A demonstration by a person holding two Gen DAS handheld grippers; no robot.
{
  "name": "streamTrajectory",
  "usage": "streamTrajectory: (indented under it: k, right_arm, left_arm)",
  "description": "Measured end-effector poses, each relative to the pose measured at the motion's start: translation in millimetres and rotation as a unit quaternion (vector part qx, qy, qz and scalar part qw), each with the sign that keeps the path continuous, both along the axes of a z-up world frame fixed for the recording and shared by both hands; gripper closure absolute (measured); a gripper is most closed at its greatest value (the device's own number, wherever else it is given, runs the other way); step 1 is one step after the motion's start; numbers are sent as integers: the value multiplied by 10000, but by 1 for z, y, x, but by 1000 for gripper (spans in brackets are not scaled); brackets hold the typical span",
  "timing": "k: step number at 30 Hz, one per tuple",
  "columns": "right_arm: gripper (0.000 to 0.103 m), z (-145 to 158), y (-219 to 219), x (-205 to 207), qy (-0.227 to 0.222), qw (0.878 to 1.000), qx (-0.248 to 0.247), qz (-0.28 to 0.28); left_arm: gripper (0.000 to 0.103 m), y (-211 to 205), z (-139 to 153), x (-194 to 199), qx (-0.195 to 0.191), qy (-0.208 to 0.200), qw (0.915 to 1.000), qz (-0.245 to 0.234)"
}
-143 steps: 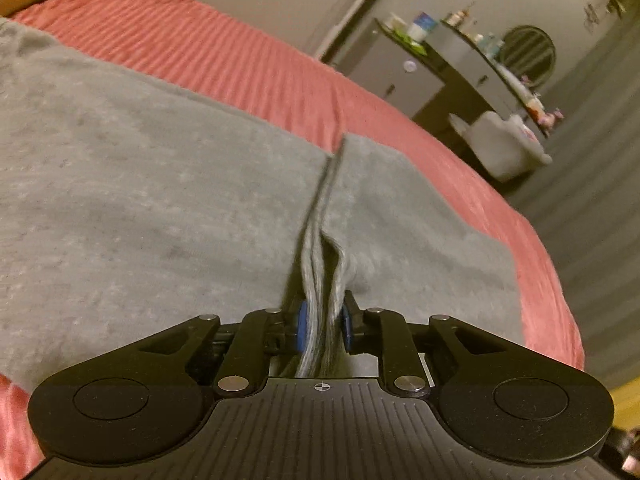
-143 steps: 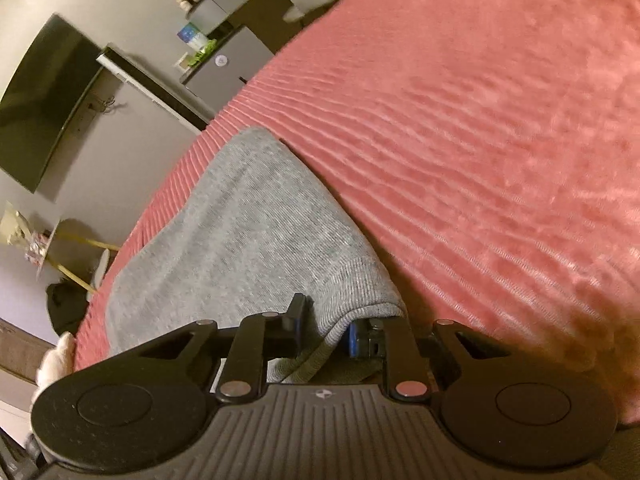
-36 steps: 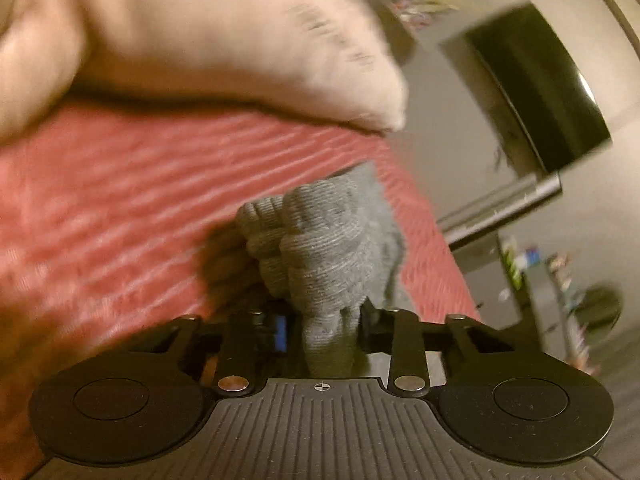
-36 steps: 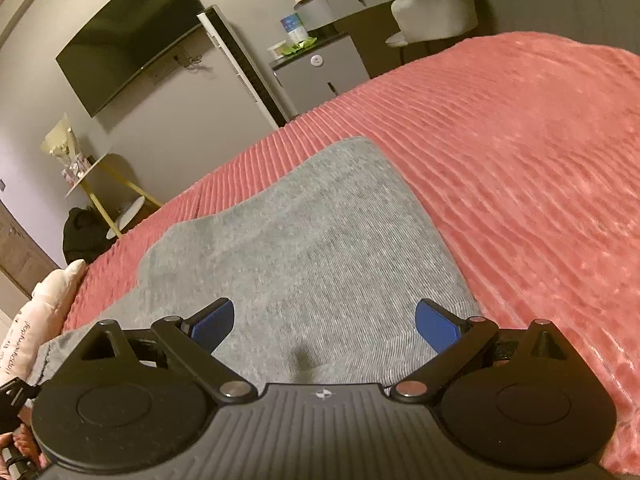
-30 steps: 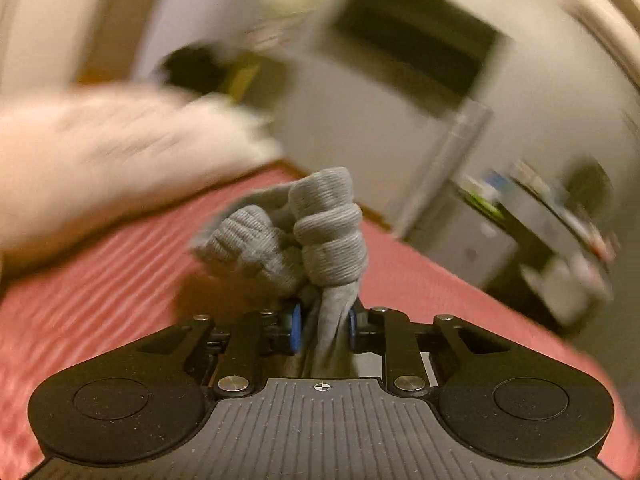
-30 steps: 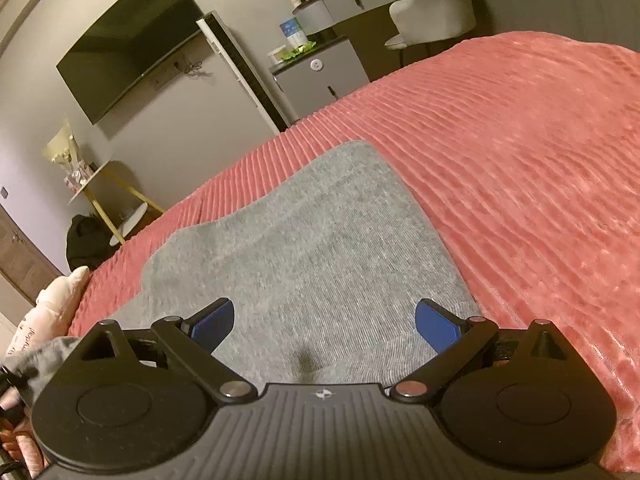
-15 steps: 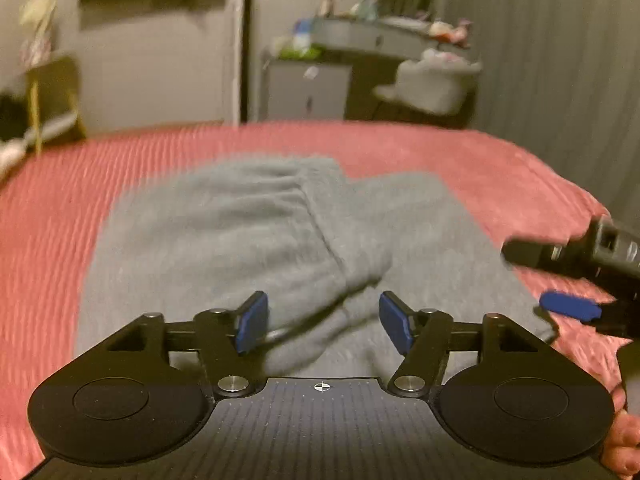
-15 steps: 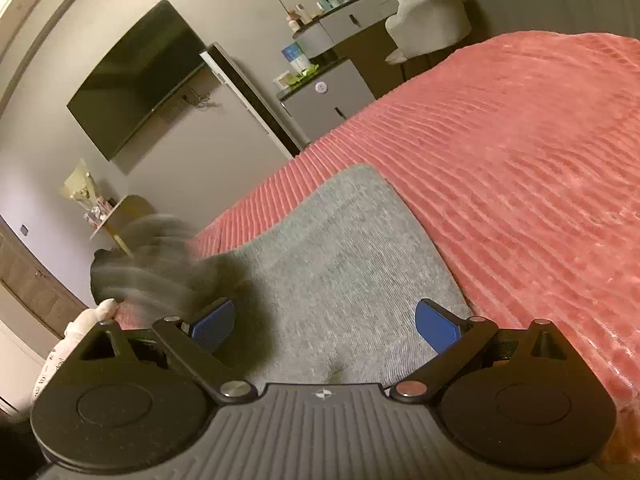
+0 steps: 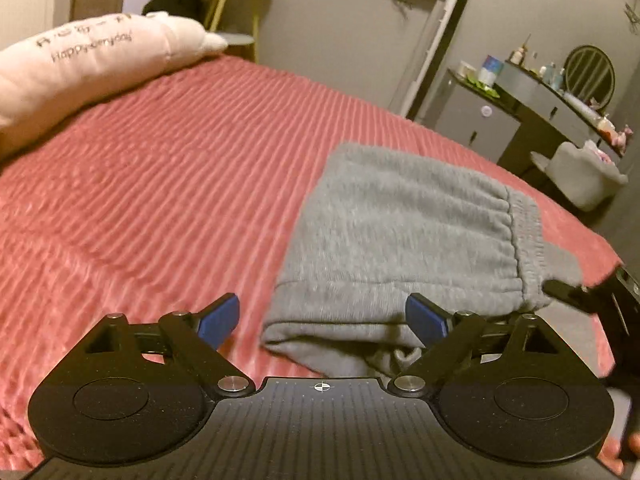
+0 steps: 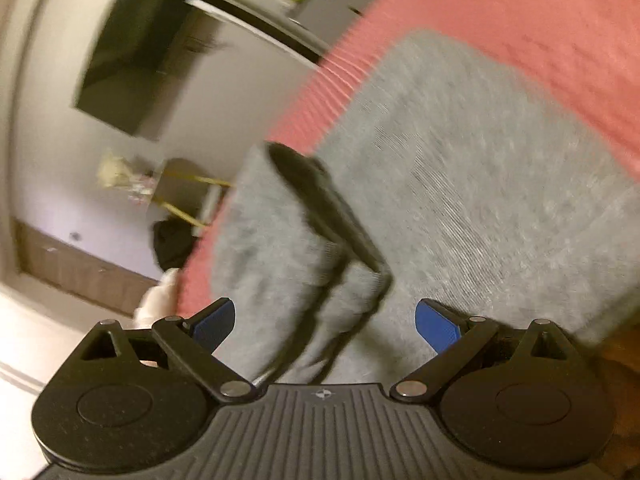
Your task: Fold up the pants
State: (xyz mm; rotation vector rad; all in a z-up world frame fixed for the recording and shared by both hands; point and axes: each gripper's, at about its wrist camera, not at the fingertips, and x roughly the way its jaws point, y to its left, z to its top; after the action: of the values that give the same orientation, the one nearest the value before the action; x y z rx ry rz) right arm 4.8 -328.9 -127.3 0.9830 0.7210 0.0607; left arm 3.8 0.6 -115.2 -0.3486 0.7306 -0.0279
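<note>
Both claws wide, holding nothing

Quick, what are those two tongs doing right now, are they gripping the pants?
Left tongs: open, holding nothing.
Right tongs: open, holding nothing, above the gray pants.

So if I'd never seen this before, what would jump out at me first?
Probably the folded grey pants lying on the ribbed red bedspread, just ahead of the open left gripper. Then the pale pink pillow with writing at the far left, and the open right gripper above the same grey cloth.
</note>
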Motion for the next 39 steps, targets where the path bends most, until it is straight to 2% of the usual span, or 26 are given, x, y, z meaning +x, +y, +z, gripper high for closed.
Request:
streamTrajectory:
  k: [4,6,8,10,11,12,14,17,19,20,21,23,25,28,31,34,39]
  right_arm:
    - [7,4,10,15,-133,9998,137,86]
    - [26,3,15,17,-52,9999,88,-37]
    - [37,-5,13,16,7,9999,66,-105]
    - [36,-13,8,12,-77,9992,358,-170]
    - [27,-13,6,13,-105,9984,509,-203]
    - [14,-12,5,16,-136,9979,611,-172]
    - [4,-7,12,25,-130,9984,545,-73]
    - [6,-3,27,41,80,9998,106,-150]
    - [46,0,31,45,234,9993,-120,-254]
    - [54,2,31,47,245,9995,-72,-203]
    - [57,6,30,45,214,9995,3,-244]
    - [59,25,33,39,-129,9997,-53,-182]
    - [61,54,41,31,-534,9980,-324,-52]
    - [62,92,49,22,-1103,9929,-436,57]
    - [63,116,46,5,-1514,9865,-623,10]
    - [63,128,30,-11,-1707,9827,-697,-179]
    - [63,129,-6,-32,-1709,9811,-726,-547]
  left_arm:
    - [9,-6,-2,7,-37,24,9998,-170]
    - [9,-2,-4,6,-33,95,9997,-203]
    - [9,-5,-6,3,-73,191,9995,-237]
    - [9,-5,-9,5,-203,278,9988,-340]
    - [9,-6,-10,6,-232,339,9984,-394]
    - [9,-8,-12,7,-209,401,9980,-446]
    - [9,-13,-15,10,-78,563,9968,-555]
    - [9,-15,-20,13,10,707,9960,-551]
    - [9,-14,-22,14,0,736,9961,-479]
    - [9,-14,-24,15,-33,756,9960,-471]
    - [9,-14,-25,15,-42,759,9960,-465]
    - [9,-16,-25,16,18,759,9961,-449]
    - [9,-19,-27,17,89,767,9960,-442]
    - [9,-20,-27,16,76,777,9961,-406]
    - [9,-18,-26,16,11,776,9965,-315]
    - [9,-17,-25,15,40,747,9969,-259]
    - [9,-18,-24,15,90,727,9971,-212]
